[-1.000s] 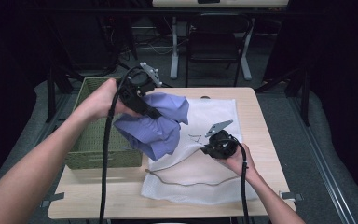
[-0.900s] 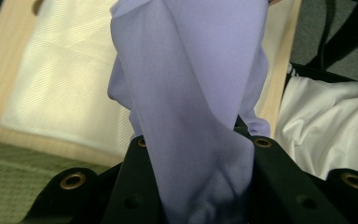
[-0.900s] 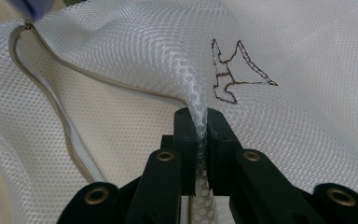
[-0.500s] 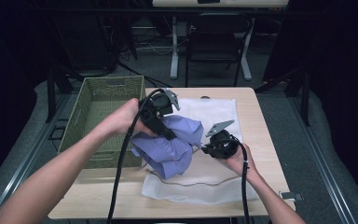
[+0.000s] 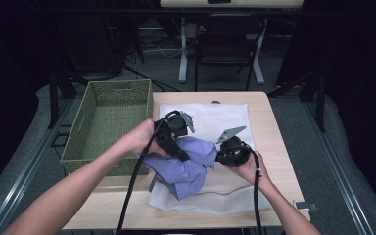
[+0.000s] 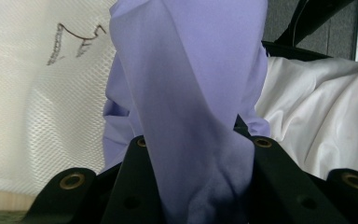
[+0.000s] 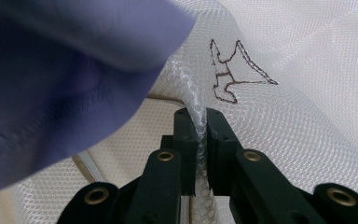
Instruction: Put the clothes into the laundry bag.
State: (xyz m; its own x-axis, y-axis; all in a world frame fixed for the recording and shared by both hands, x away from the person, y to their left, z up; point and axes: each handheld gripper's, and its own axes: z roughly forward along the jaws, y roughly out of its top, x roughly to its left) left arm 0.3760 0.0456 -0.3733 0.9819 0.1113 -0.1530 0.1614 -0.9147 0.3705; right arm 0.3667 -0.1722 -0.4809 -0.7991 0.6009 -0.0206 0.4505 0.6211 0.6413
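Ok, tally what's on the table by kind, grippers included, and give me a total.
Purple shirt: 1
White mesh bag: 1
Green basket: 1
Grippers: 2, the left gripper shut on the shirt, the right gripper shut on the mesh bag
Total: 5

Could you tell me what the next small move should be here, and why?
Probably ease the left gripper forward to push the purple shirt into the white mesh bag: the right gripper pinches the bag's edge up, and the shirt sits at it.
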